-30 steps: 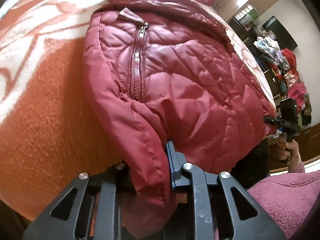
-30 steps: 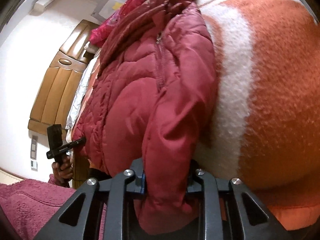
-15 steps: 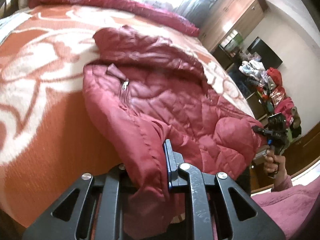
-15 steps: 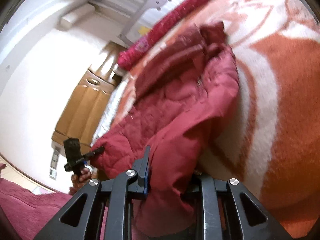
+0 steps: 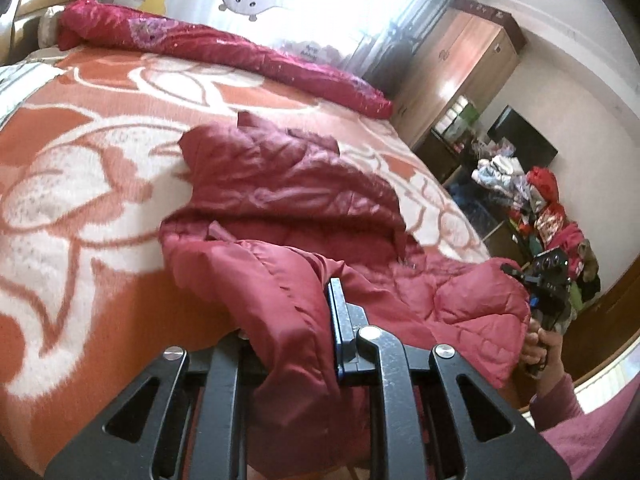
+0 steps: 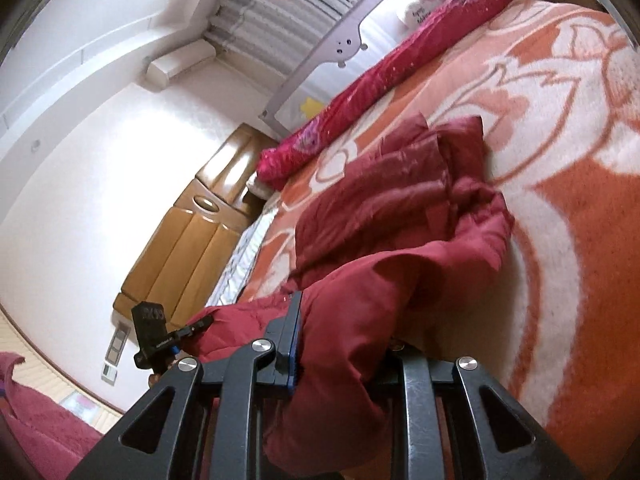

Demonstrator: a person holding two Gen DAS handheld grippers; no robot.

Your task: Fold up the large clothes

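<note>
Both my grippers are clamped on the dark red quilted puffer jacket (image 5: pixel 288 200). Left gripper (image 5: pixel 296 320): jaws pinched tight on a fold of the jacket's hem, fabric bunched between the blue-edged pads and hanging down past the black linkage. Right gripper (image 6: pixel 340 340): jaws closed on another thick wad of the same hem, cloth spilling out below the fingers. In the left wrist view my right hand (image 5: pixel 540 348) shows at the far right, wrapped round the other tool's handle, pink fleece sleeve (image 5: pixel 560 404) below it. The jacket's near end is lifted off the bed at the near edge, slung between the two grips; the rest lies rumpled on the orange and cream floral blanket (image 5: pixel 80 184), roughly mid-bed, upper part crumpled toward the far side. A long magenta sequinned bolster (image 5: pixel 224 48) runs along the far edge of the bed, well apart from the jacket. A tan padded headboard (image 6: pixel 188 240) stands at the left end in the right wrist view. A wooden wardrobe (image 5: pixel 460 64) and a pile of mixed clothes (image 5: pixel 532 204) sit past the bed's right end, against the wall.
</note>
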